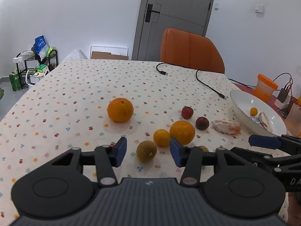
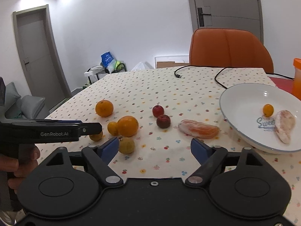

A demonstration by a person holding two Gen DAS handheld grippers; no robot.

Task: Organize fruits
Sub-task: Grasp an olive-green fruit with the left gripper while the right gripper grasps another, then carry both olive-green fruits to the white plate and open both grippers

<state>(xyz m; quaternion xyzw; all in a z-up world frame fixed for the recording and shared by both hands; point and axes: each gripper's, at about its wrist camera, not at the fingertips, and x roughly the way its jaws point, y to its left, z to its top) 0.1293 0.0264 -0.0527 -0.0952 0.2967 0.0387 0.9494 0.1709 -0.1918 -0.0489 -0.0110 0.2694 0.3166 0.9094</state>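
Both grippers, left point(image 1: 147, 151) and right point(image 2: 155, 147), gape empty. Greenish citrus point(image 1: 146, 151) at 12 o'clock: firm, round, rolls; pinch across its middle.

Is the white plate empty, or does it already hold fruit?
Not empty. The white plate holds a small orange fruit and a peeled citrus segment; the other fruits lie on the tablecloth.

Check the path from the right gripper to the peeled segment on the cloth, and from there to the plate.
Nothing visible blocks either leg. The right gripper is open, with bare cloth up to the segment. Only cloth lies between the segment and the plate.
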